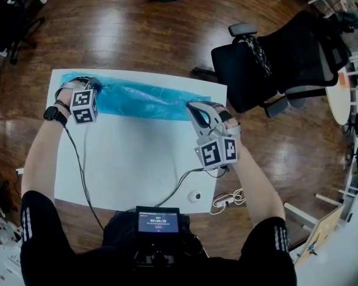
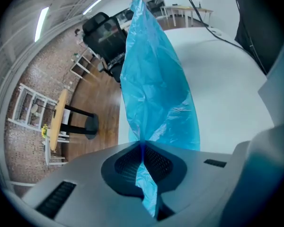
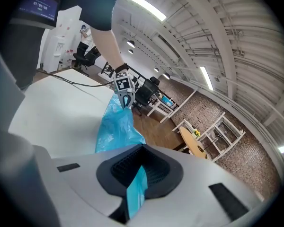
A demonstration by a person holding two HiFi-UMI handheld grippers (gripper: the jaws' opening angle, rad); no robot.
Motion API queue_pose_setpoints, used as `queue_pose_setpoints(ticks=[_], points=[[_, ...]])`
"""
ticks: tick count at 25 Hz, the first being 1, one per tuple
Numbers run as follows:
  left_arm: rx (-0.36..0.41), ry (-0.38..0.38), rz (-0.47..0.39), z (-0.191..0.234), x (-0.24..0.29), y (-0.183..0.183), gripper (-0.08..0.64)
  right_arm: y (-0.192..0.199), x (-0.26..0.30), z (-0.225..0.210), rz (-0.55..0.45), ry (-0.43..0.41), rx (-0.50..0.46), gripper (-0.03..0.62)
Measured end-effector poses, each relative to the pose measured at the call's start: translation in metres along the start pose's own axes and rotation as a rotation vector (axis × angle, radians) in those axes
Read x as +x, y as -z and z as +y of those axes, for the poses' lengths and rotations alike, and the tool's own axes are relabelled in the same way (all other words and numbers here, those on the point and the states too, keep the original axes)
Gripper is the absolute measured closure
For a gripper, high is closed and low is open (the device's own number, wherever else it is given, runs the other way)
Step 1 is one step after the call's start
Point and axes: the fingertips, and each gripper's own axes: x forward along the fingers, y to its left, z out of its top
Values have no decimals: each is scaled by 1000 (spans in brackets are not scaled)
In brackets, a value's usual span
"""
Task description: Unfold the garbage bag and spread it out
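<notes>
White surface (image 1: 137, 159) carries the blue garbage bag (image 1: 144, 100) along its twelve o'clock edge, drawn into a long strip but, I judge, not yet spread wide. Each end is clamped between closed jaws: the left gripper (image 1: 90, 85) at ten o'clock, the right gripper (image 1: 194, 108) at two. Cables (image 1: 182, 186) trail at six and an office chair (image 1: 274, 58) stands off at two, neither obstructing.

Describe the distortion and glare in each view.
Head view: wide-angle warp, glare streaks on the wood floor. Left gripper view: fisheye, dark corners, garbage bag sharp. Right gripper view: same dark corners, bright ceiling light strips.
</notes>
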Motion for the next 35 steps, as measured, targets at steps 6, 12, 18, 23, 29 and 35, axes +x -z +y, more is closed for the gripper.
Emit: queue_pose_setpoints(ticks=[6, 12, 18, 23, 29, 35], points=[[-29, -215, -48, 11, -41, -9, 552, 0, -13, -1, 1, 23, 37, 572], [-116, -371, -59, -1, -72, -12, 552, 10, -28, -1, 32, 70, 70, 572], [-237, -464, -62, -32, -96, -21, 552, 17, -39, 9, 63, 108, 122, 572], [-272, -484, -62, -60, -95, -29, 552, 34, -44, 34, 101, 106, 187, 571], [-326, -524, -49, -84, -98, -35, 552, 50, -51, 65, 133, 86, 245, 569], [-350, -497, -34, -115, -94, -39, 552, 59, -64, 90, 141, 49, 348, 534]])
